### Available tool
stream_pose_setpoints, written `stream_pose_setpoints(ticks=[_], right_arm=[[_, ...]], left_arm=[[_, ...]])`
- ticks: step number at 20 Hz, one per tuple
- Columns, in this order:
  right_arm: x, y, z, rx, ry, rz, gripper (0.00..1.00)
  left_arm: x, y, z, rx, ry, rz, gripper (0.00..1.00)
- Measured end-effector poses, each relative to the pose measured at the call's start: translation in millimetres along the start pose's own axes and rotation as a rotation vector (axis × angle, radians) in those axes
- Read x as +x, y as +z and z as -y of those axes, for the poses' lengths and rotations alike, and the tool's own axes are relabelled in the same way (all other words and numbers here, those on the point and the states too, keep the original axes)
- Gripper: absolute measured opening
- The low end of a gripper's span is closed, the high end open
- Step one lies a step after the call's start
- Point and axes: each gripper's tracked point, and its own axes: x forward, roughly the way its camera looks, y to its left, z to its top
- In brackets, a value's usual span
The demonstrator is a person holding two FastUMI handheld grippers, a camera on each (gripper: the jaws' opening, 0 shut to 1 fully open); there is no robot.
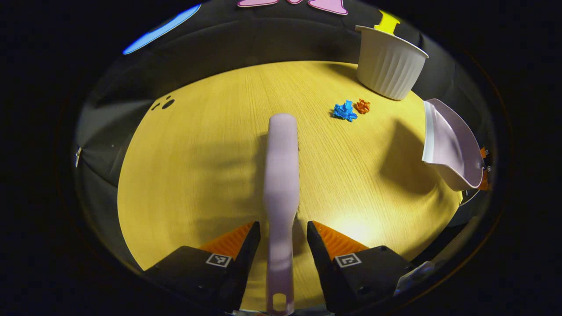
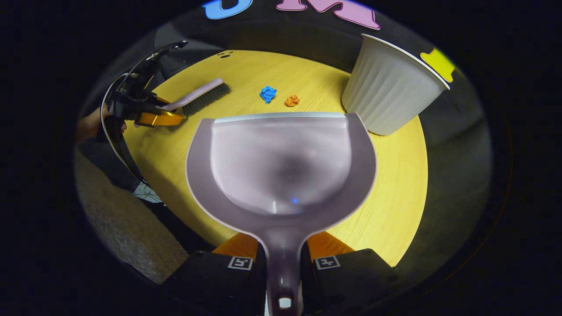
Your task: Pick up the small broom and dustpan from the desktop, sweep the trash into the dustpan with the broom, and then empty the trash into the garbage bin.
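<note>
A lilac broom (image 1: pixel 281 175) lies along the yellow table (image 1: pixel 197 153), bristles pointing away. My left gripper (image 1: pixel 282 226) is open, its fingers on either side of the handle with a narrow gap at each side. In the right gripper view the same broom (image 2: pixel 197 94) and left gripper (image 2: pixel 149 116) sit at the far left. My right gripper (image 2: pixel 283 250) is shut on the handle of the lilac dustpan (image 2: pixel 281 162), held above the table; the dustpan (image 1: pixel 448 149) looks tilted at the right. Blue trash (image 1: pixel 344 110) (image 2: pixel 268 94) and orange trash (image 1: pixel 362 105) (image 2: pixel 291 100) lie ahead.
A white ribbed garbage bin (image 1: pixel 388 66) (image 2: pixel 390 87) stands at the table's far right, just behind the trash. A hand (image 2: pixel 90 125) holds the left gripper. Grey carpet floor (image 2: pixel 118 228) lies beyond the table's left edge. Small dark marks (image 1: pixel 167 104) dot the far left.
</note>
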Motion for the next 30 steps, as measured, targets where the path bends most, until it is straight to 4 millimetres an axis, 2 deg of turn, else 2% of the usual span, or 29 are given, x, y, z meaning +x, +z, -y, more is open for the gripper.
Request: stream_pose_setpoints(ticks=[1,5,6,9,10,11,12,14,15,19,20,21,23,24,25,30], right_arm=[[1,1,0,0.003,0.0,-0.002,0.36],[3,4,4,0.004,0.003,-0.006,0.36],[2,4,6,0.004,0.005,-0.01,0.36],[1,0,5,-0.007,0.033,-0.062,0.36],[0,-3,7,-0.019,0.044,-0.101,0.36],[0,-4,9,-0.035,0.05,-0.139,0.31],[1,-4,12,-0.057,0.056,-0.17,0.36],[3,-1,18,-0.091,0.064,-0.215,0.36],[5,1,21,-0.095,0.068,-0.234,0.36],[18,5,33,-0.094,0.075,-0.289,0.36],[21,5,36,-0.101,0.075,-0.299,0.41],[24,4,39,-0.107,0.075,-0.309,0.36],[28,2,41,-0.119,0.079,-0.322,0.36],[30,2,43,-0.126,0.082,-0.327,0.41],[32,1,43,-0.131,0.084,-0.329,0.36],[39,2,46,-0.142,0.105,-0.334,0.36]], left_arm=[[2,1,0,-0.001,0.002,-0.005,0.63],[9,1,-1,-0.01,0.013,-0.021,0.44],[11,-2,-1,-0.013,0.009,-0.036,0.42],[12,8,-5,-0.014,0.009,-0.02,0.29],[11,16,-7,-0.011,0.01,-0.005,0.29],[10,29,-7,-0.008,0.004,0.025,0.3],[10,44,-6,0.001,-0.002,0.056,0.27],[11,69,-7,0.025,-0.005,0.078,0.29],[13,80,-6,0.035,-0.006,0.084,0.27],[28,121,8,0.084,-0.031,0.102,0.28],[34,127,14,0.098,-0.042,0.102,0.28],[39,133,19,0.117,-0.049,0.098,0.28],[48,145,29,0.17,-0.062,0.099,0.28],[53,148,36,0.192,-0.074,0.096,0.28],[56,152,43,0.207,-0.088,0.09,0.28],[67,166,78,0.283,-0.159,0.09,0.26]])
